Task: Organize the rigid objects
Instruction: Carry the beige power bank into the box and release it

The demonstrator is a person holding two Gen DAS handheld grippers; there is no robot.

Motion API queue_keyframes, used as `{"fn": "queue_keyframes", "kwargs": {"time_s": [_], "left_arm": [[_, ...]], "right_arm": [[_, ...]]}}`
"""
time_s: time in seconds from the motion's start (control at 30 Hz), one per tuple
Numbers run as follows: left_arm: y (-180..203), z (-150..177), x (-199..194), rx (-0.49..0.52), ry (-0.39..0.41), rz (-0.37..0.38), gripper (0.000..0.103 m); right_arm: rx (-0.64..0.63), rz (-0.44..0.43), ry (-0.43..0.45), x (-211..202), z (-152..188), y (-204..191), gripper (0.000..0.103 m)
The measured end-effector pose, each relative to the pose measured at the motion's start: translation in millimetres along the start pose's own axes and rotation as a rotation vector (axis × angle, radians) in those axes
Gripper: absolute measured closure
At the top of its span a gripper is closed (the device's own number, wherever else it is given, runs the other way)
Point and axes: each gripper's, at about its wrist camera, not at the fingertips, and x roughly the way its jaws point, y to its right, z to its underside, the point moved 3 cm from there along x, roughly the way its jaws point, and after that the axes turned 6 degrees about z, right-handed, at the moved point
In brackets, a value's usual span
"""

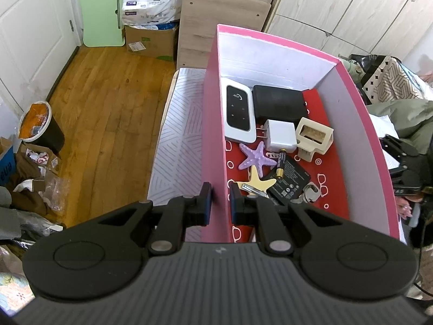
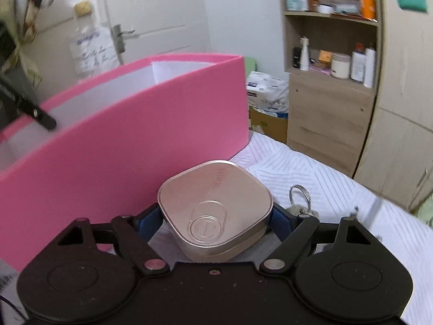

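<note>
Straddling the pink box's (image 1: 213, 124) left wall with narrow jaws, the left gripper (image 1: 220, 199) seems to steady it, while the right gripper (image 2: 215, 218) clamps a rose-gold case (image 2: 213, 208) just beside the box for loading.

- The left matte black plastic two-finger gripper (image 1: 220, 200) is showing blue pads (image 1: 207, 203), silver pivot rivets, round discs and a ribbed grey body.
- The right black gripper (image 2: 215, 216) is showing blue pads (image 2: 150, 218), silver rivets and a small central screw.
</note>
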Motion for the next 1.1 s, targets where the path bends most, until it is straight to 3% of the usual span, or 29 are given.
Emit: {"fn": "queue_keyframes", "kwargs": {"time_s": [0.23,0.33,0.47,0.53,0.67,0.8,0.9,1.1], "left_arm": [[0,0,0,0.000,0.002,-0.003,0.092],[4,0,1,0.000,0.001,-0.006,0.092],[7,1,-2,0.013,0.010,-0.012,0.092],[7,2,-2,0.014,0.010,-0.009,0.092],[6,1,-3,0.014,0.009,-0.006,0.092],[5,3,-3,0.012,0.016,0.001,0.092],[4,2,-3,0.007,0.016,0.006,0.092],[6,3,-3,0.021,0.019,-0.004,0.091]], "right_arm": [[0.031,0.046,0.073,-40,-8,-13,0.017],[0.063,-0.009,0.128,-62,-21,-21,0.017],[0.234,-0.142,0.187,-78,-39,-15,0.017],[0.239,-0.154,0.193,-78,-47,-21,0.017],[0.209,-0.208,0.159,-69,-65,-46,0.016],[0.258,-0.333,0.042,-47,-78,-73,0.016],[0.165,-0.345,-0.014,-33,-81,-100,0.016],[-0.246,-0.202,-0.179,4,-79,-134,0.016]]}}
